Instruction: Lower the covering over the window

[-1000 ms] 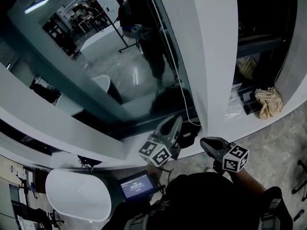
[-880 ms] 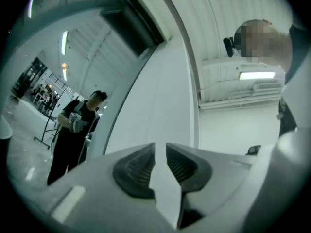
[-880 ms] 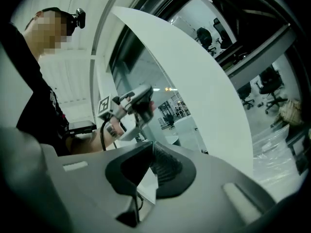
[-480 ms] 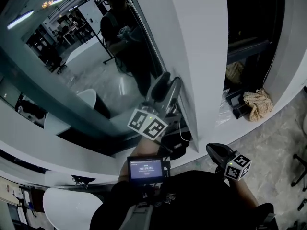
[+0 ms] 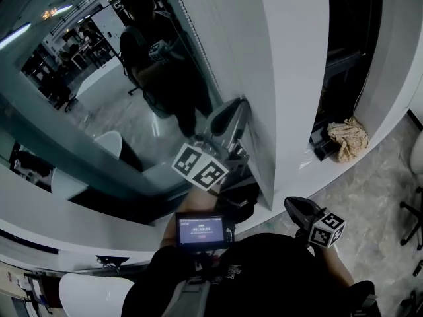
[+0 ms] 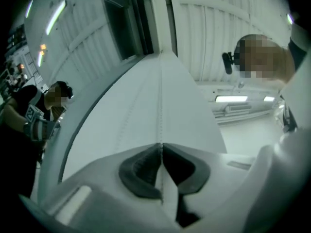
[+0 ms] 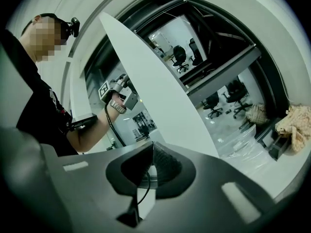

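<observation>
The left gripper (image 6: 161, 144), raised beside the dark reflective window pane (image 5: 119, 124), is closing its jaws on the thin white beaded pull-cord (image 6: 161, 101) that runs up between its fingertips, apparently to draw down the covering, itself unseen. The right gripper (image 7: 152, 144) hangs low, jaws together, empty.

You worked in an office. Swivel chairs (image 7: 180, 56) stood on a polished floor (image 7: 228, 125), and the window (image 5: 99, 121) reflected long desks (image 5: 92, 76), while strip lights (image 6: 232, 99) ran overhead.
</observation>
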The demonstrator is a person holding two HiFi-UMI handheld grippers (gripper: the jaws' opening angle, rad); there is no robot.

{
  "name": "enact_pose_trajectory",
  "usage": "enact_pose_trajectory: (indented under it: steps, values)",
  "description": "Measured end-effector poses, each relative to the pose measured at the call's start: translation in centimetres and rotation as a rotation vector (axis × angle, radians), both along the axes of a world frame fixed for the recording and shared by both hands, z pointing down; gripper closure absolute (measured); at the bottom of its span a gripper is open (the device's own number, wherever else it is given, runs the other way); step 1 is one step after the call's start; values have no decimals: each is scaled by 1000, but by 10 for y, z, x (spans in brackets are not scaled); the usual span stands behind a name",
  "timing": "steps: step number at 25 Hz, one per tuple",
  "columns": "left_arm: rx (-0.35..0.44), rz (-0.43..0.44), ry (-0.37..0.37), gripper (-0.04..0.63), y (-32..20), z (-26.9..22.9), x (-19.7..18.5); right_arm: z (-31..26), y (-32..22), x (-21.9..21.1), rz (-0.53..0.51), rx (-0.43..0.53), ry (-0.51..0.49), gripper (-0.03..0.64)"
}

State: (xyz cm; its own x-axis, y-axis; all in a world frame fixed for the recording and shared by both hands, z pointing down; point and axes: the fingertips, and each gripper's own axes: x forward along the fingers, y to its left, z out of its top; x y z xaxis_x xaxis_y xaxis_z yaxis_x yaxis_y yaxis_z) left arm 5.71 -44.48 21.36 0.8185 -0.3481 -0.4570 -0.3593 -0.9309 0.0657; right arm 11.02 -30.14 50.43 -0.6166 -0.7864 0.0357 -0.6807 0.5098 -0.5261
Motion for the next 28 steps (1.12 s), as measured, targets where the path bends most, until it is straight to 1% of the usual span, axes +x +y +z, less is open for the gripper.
enact_pose_trajectory:
  steps: [2, 3, 6, 7, 8, 10, 11, 12, 15, 17, 19, 21, 22, 24, 26, 28]
  values:
    - [-8, -16, -47, 583, 0, 13, -2, -2, 0, -1, 10, -2, 4, 612]
    - [1, -35, -72, 583, 1, 20, -5, -2, 0, -1, 13, -3, 4, 612]
    - [21, -73, -92, 584, 6, 26, -24, -5, -2, -11, -11, 0, 19, 611]
    - [20, -85, -112, 584, 6, 29, -31, -7, -3, -17, -28, 6, 30, 611]
    - [18, -104, -154, 584, 6, 39, -37, -11, -4, -23, -49, 17, 42, 611]
    - [-4, -142, -274, 584, 2, 83, -46, -24, -7, -36, -86, 57, 50, 611]
    - [-41, -145, -333, 584, 1, 116, -51, -35, -10, -42, -98, 82, 40, 612]
    - [-100, -138, -391, 584, 2, 154, -56, -48, -14, -48, -105, 110, 20, 611]
    - [-311, -86, -578, 584, 33, 277, -70, -94, -21, -65, -92, 220, -26, 611]
    - [-399, -50, -678, 583, 64, 346, -79, -135, -27, -73, -48, 332, -29, 611]
    - [-453, -22, -736, 583, 92, 395, -90, -175, -29, -82, -12, 444, 30, 609]
    - [-490, 5, -756, 583, 117, 420, -99, -219, -30, -91, 13, 536, 67, 599]
    - [-514, 21, -742, 583, 128, 423, -101, -244, -30, -93, 31, 580, 70, 590]
    - [-564, 48, -691, 582, 144, 418, -104, -293, -32, -93, 53, 646, 50, 582]
    - [-577, 51, -667, 581, 150, 414, -105, -339, -34, -97, 25, 662, -4, 565]
    - [-569, 51, -664, 581, 151, 417, -108, -377, -43, -105, -16, 646, -57, 553]
